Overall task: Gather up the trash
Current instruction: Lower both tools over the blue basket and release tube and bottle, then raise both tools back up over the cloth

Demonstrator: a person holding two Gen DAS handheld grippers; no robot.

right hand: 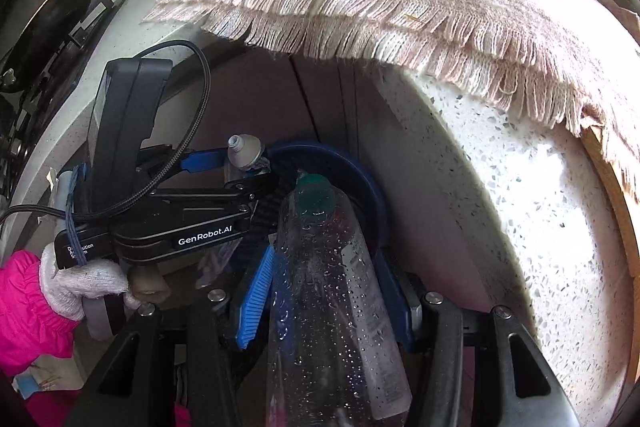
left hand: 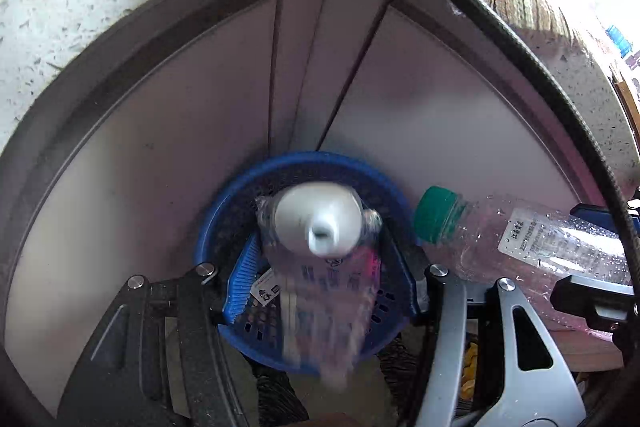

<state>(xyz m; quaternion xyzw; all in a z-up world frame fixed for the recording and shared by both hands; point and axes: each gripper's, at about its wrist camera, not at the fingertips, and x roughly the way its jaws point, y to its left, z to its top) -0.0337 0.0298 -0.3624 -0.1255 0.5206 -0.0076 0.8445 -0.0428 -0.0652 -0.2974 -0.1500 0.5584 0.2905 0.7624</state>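
Right jaws pinch plastic bottle (right hand: 320,287), green cap toward blue basket (right hand: 360,171); left jaws pinch tube (left hand: 316,227), nozzle toward camera.

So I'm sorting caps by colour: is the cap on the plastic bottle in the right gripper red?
No, the plastic bottle carries a green cap.

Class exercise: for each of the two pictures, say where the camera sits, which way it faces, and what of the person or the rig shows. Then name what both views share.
Left wrist: on the left gripper, facing down at the blue basket; its fingers hold a tube.
Right wrist: on the right gripper, facing down past the counter edge; its fingers hold a bottle; a gloved hand and pink sleeve show.
Shared: basket, tube, bottle.
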